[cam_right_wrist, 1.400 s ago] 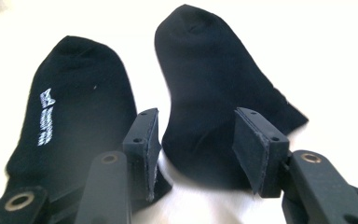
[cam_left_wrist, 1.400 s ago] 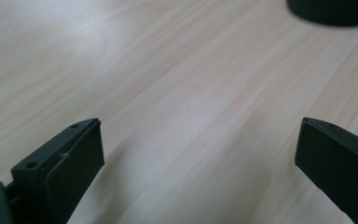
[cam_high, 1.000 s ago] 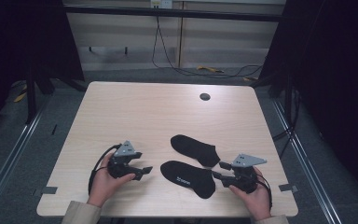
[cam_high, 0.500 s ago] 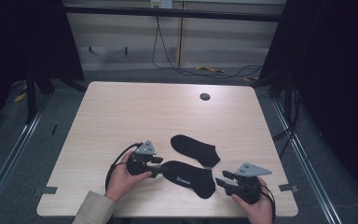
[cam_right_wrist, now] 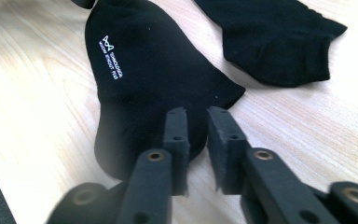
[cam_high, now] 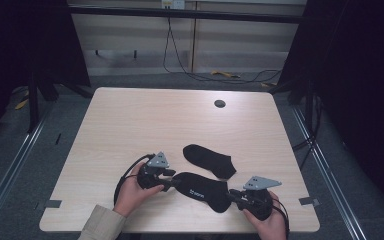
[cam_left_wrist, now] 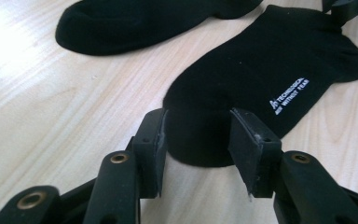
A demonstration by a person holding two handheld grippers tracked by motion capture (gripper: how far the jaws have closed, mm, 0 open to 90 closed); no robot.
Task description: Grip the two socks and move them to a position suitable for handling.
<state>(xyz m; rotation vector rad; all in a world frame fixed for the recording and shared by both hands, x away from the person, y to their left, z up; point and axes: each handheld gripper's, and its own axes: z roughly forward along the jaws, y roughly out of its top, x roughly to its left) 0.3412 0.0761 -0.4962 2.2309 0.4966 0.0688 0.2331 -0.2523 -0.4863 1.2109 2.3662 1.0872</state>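
A: Where's the printed sock (cam_high: 202, 188) from your claws?

B: Between them, flat on the table (cam_high: 130, 125). Its long axis runs claw to claw, toe at my left claw (cam_left_wrist: 196, 135), which straddles it, pads apart. My right claw (cam_right_wrist: 196, 122) has just been closing over the cuff end, gap narrow

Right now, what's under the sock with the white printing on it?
The printed sock lies flat on the bare wooden table, apart from the plain sock. Nothing pokes out around its edges; whatever might sit beneath the fabric is covered and cannot be seen.
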